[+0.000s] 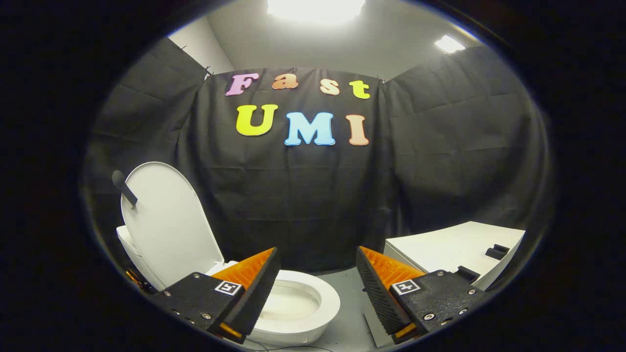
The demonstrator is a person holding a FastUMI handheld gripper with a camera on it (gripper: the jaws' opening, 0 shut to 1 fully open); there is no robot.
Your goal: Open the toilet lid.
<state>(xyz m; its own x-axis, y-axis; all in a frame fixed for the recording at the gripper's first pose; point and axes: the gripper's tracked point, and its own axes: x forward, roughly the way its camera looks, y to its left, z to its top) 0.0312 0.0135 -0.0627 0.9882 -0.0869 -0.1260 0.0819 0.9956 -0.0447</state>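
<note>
Already upright — lid (166,220) beyond open tool (318,283)

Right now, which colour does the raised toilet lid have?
White. The toilet lid stands upright in the gripper view, beyond the open gripper.

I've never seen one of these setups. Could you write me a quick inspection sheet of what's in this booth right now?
Surface: grey floor, bare where visible.
Job's things: white toilet; its lid stands raised, bowl exposed.
Clutter: a dark handle pokes out by the lid's top edge.
Grippers: gripper open, fingers apart, holding nothing, toilet beyond the left one.
Cables: thin wire on the floor by the toilet base.
Surroundings: black cloth wall, white cabinet at right, ceiling lights.
</note>
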